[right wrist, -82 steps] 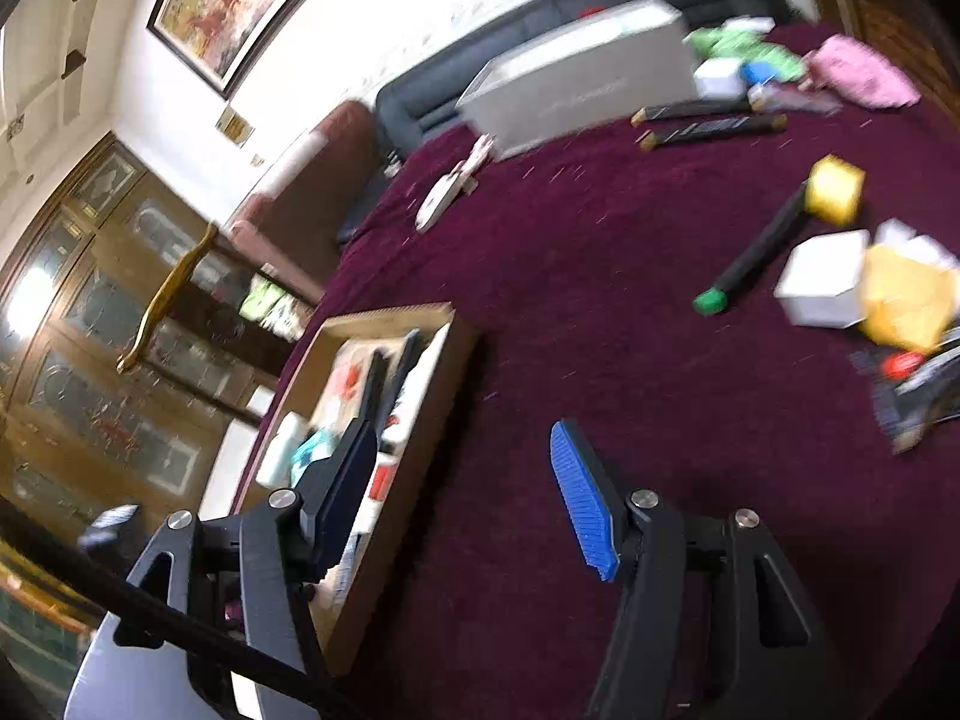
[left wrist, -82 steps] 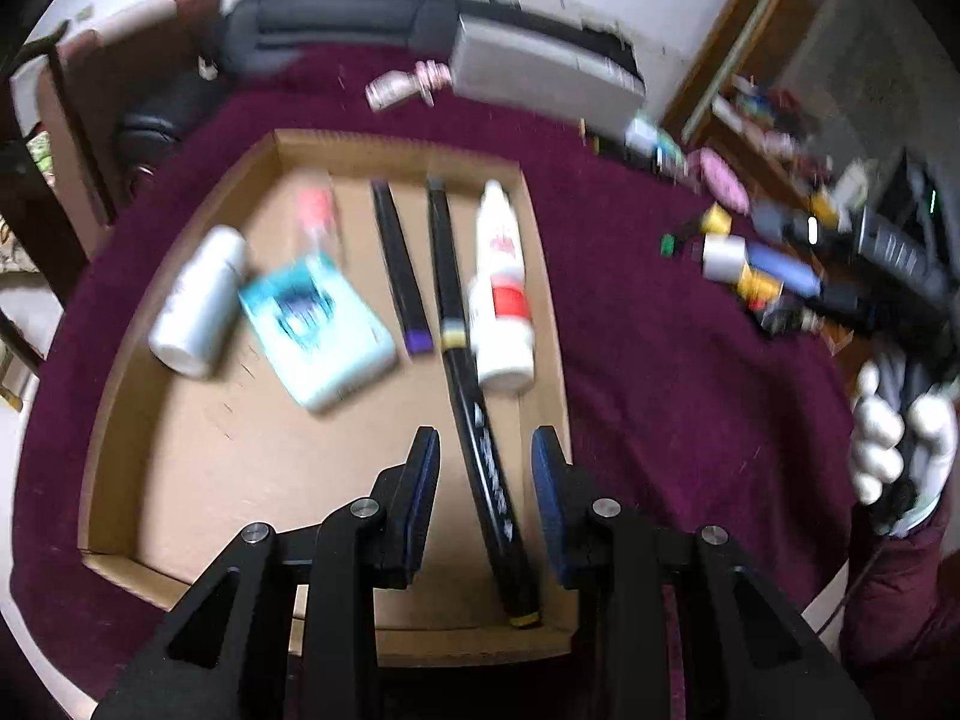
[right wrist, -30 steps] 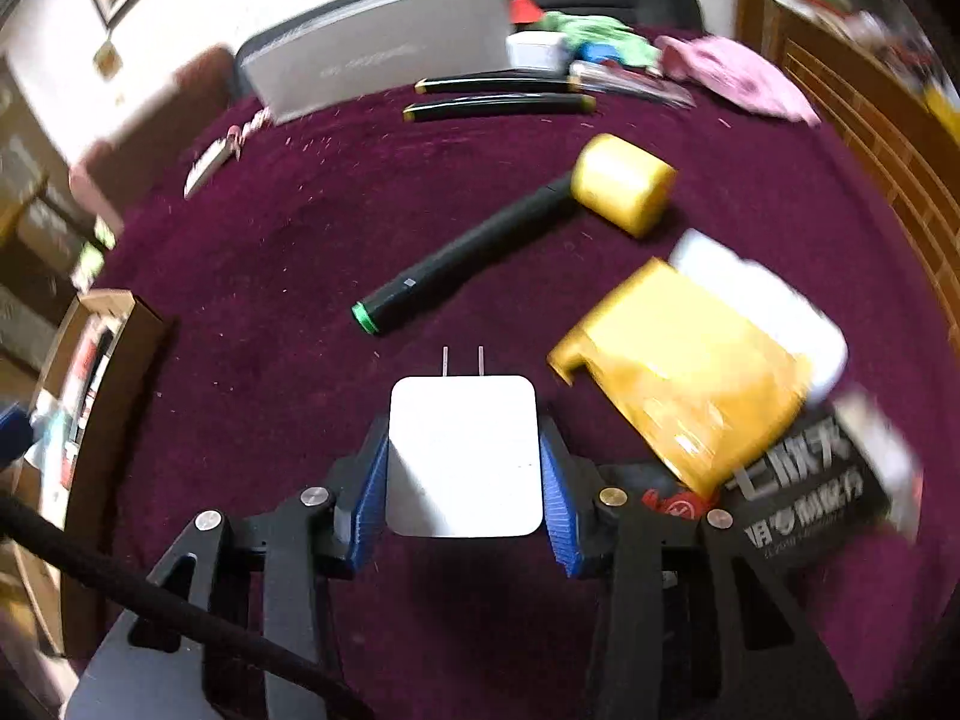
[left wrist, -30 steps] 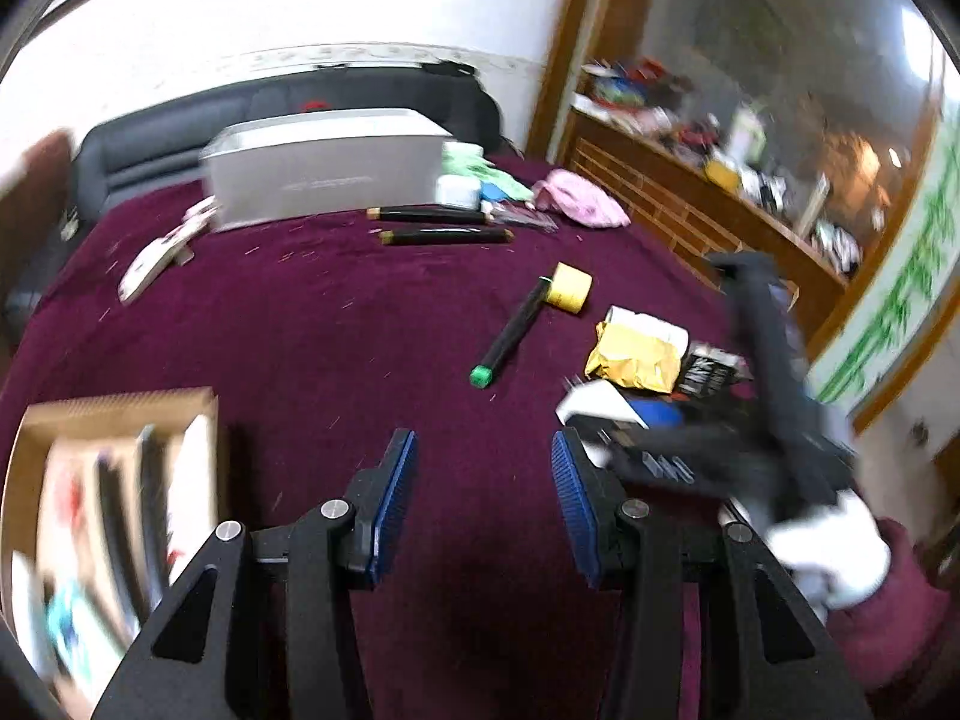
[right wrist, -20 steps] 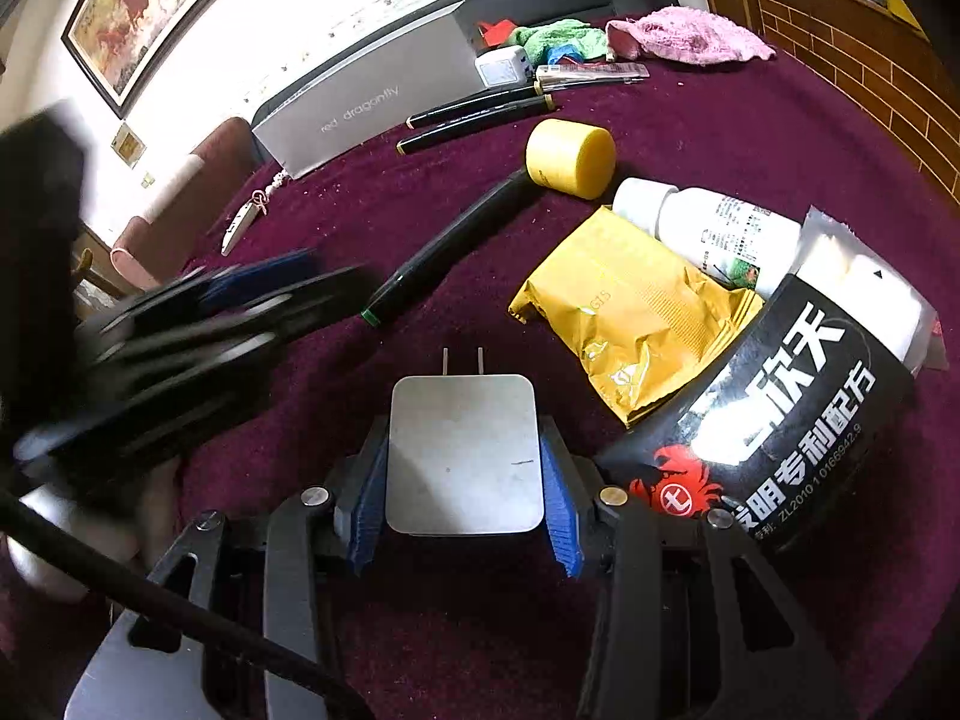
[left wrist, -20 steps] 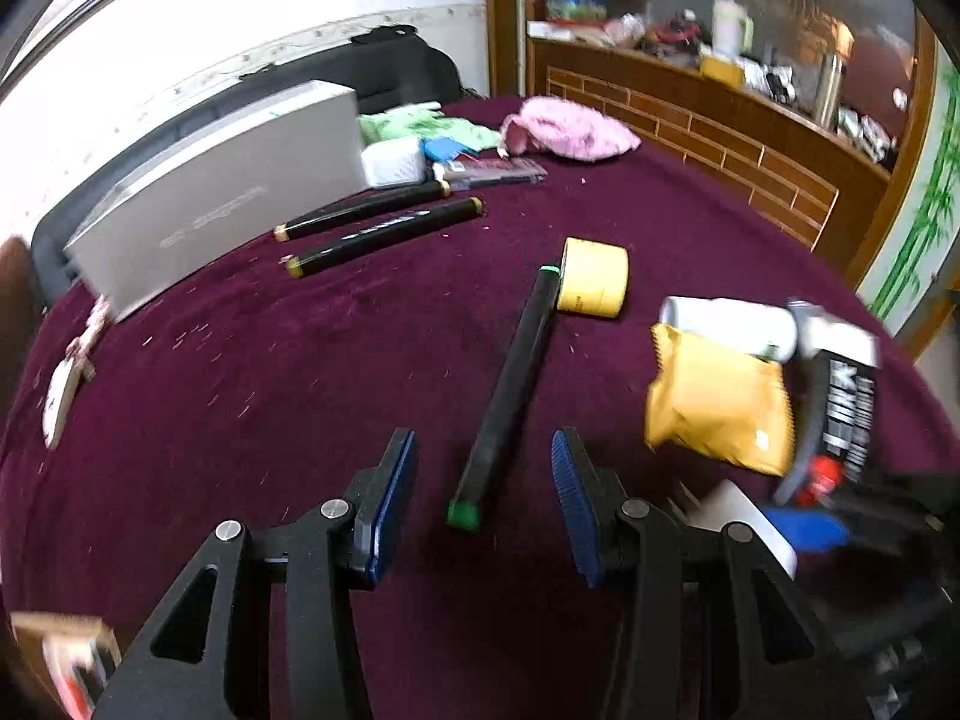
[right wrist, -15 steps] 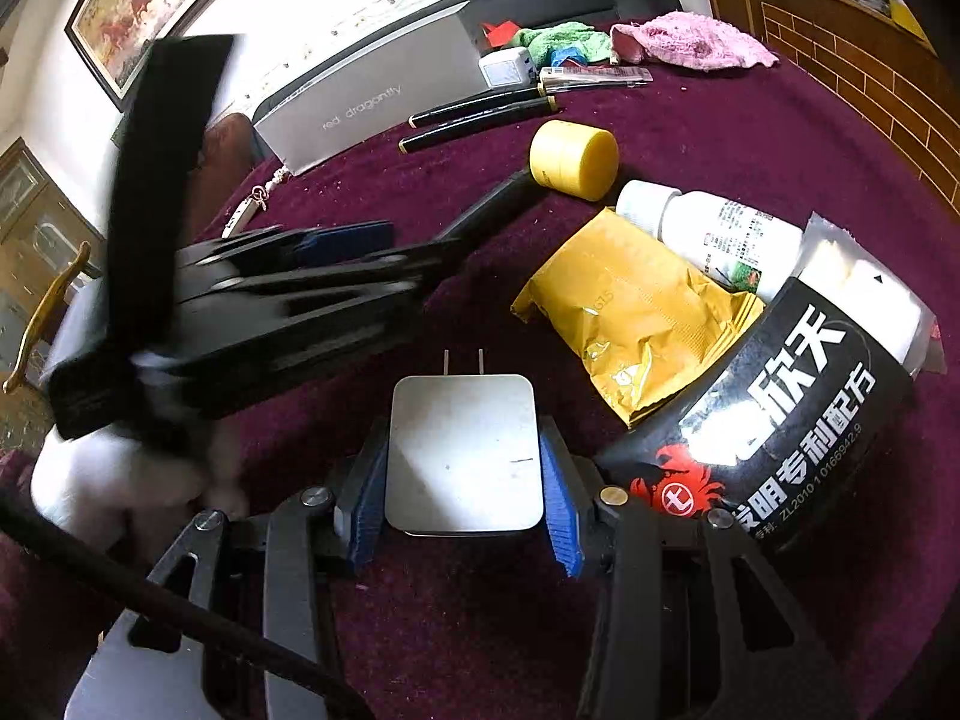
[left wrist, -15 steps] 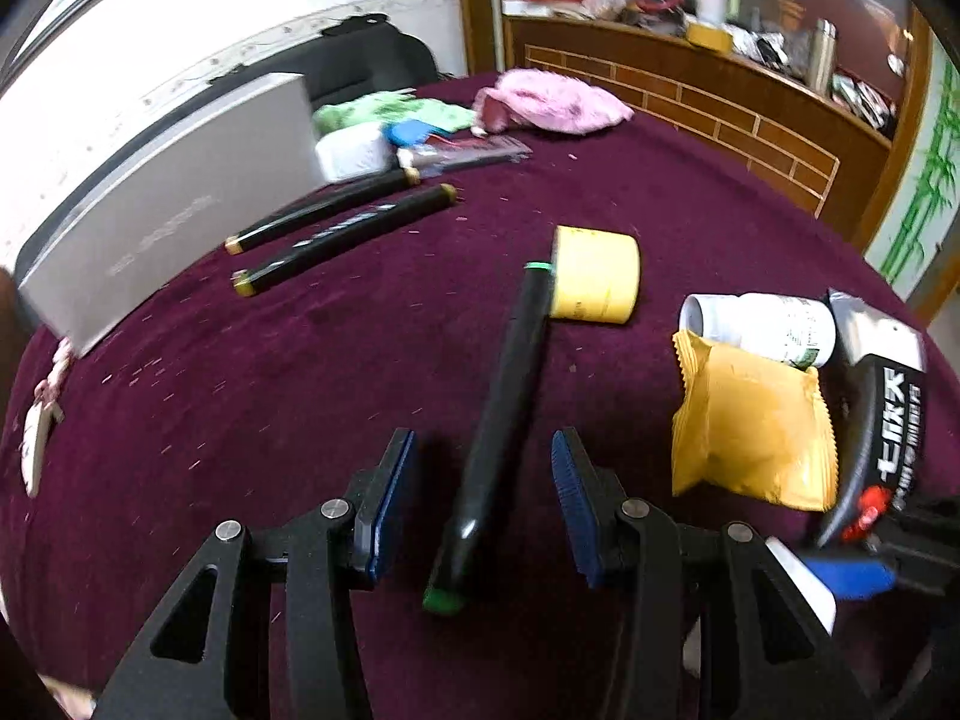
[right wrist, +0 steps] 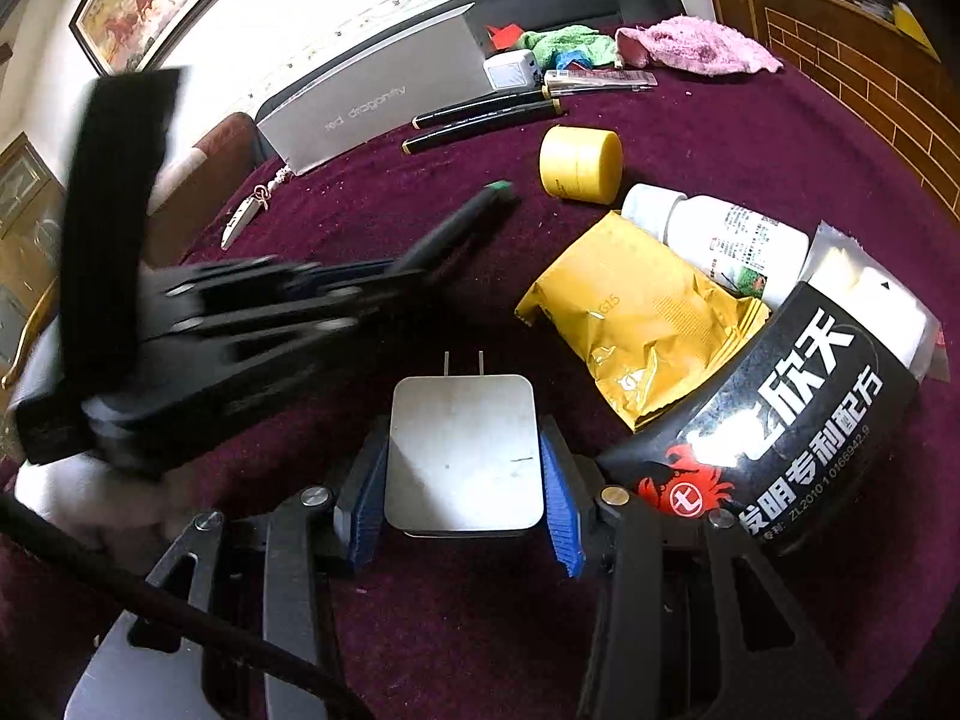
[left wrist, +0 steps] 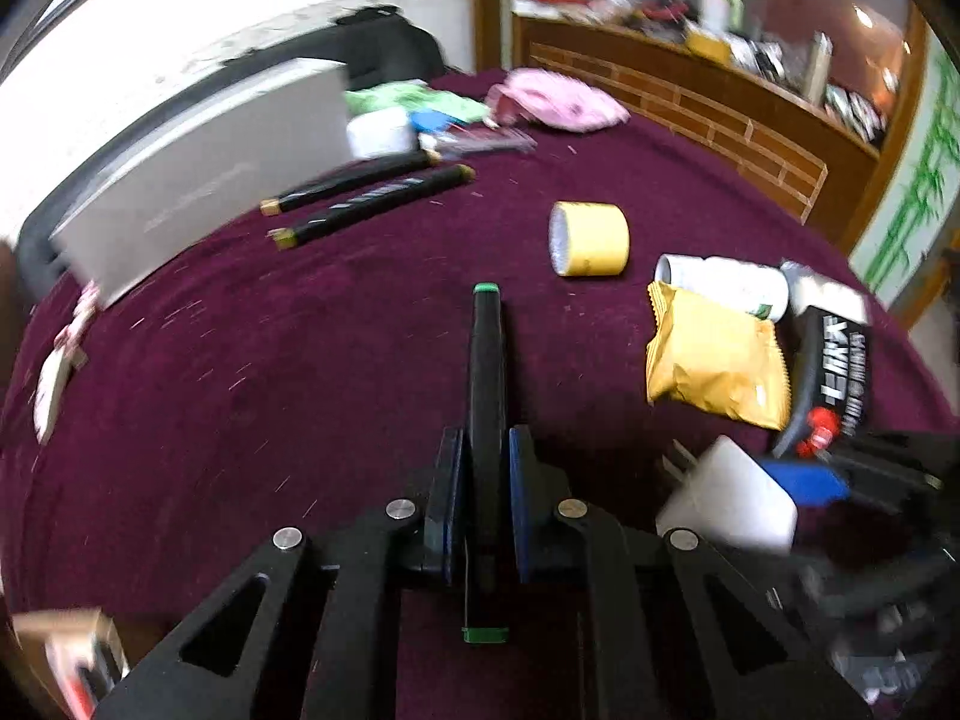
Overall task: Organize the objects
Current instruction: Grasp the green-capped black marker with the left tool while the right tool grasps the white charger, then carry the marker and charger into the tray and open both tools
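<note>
left gripper (left wrist: 485,498): clamped tight on the black marker (left wrist: 485,372), fingers pinching it around mid-barrel, green-capped tip sticking out ahead, other green end poking back between the arms

black marker, from the other side: right wrist view shows it (right wrist: 462,225) sticking out of the blurry left gripper (right wrist: 366,276), tip pointing toward the yellow jar (right wrist: 579,163) but not touching it

right gripper (right wrist: 465,474): closed on the white charger (right wrist: 463,450), blue pads squeezing both sides, prongs pointing forward

white charger, left view: it's (left wrist: 729,495) down at the right, just beside the black pouch (left wrist: 837,372)

worktop (left wrist: 270,360): covered in a dark maroon cloth, pretty cluttered

yellow snack bag (right wrist: 636,312): lying flat just ahead-right of the charger, tucked against the white bottle (right wrist: 720,240) and partly under the black pouch (right wrist: 780,420)

far end: two more black markers (right wrist: 480,117) side by side, a grey box (right wrist: 384,99) behind them, pink cloth (right wrist: 696,45) and green cloth (right wrist: 570,39) near the back edge

cardboard tray (left wrist: 66,654): only a blurry corner at bottom left of the left view, well apart from both grippers
</note>
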Demonstrator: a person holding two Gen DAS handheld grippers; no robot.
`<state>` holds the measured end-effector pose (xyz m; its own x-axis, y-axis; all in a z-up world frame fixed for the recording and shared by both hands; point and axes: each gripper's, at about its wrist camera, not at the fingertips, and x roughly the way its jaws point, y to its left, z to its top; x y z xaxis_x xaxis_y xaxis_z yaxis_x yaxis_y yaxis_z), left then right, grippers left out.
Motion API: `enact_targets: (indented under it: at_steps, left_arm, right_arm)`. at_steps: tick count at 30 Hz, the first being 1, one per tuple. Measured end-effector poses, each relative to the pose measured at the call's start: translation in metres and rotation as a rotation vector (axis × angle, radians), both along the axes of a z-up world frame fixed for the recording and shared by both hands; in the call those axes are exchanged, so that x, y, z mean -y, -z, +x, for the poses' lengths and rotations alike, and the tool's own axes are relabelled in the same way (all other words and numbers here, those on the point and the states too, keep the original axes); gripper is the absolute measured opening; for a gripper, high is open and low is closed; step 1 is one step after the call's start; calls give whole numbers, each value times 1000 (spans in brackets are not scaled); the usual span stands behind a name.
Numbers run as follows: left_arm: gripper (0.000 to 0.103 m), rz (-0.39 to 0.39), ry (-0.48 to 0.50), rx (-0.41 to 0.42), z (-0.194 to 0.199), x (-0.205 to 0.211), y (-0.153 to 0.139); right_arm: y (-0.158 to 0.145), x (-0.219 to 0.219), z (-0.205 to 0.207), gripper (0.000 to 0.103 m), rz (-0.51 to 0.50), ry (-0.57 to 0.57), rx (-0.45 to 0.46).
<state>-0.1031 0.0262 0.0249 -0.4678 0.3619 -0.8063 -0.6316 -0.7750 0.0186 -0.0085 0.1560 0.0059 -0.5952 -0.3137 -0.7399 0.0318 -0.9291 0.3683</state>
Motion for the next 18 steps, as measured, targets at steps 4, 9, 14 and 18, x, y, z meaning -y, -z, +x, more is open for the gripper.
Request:
enact_targets:
  at_steps: [4, 9, 14, 18]
  left_arm:
    - [11, 103, -71, -26, 35, 48, -30]
    - [11, 194, -167, -71, 85, 117, -61]
    - [11, 227, -320, -125, 137, 203, -79]
    - [12, 258, -427, -107, 162, 267, -69]
  right_arm:
    - [0, 4, 1, 44, 33, -2, -16]
    - [0, 9, 2, 43, 68, 4, -40]
    - [-11, 16, 9, 43, 53, 1, -55]
    - [-35, 40, 21, 43, 21, -55, -92]
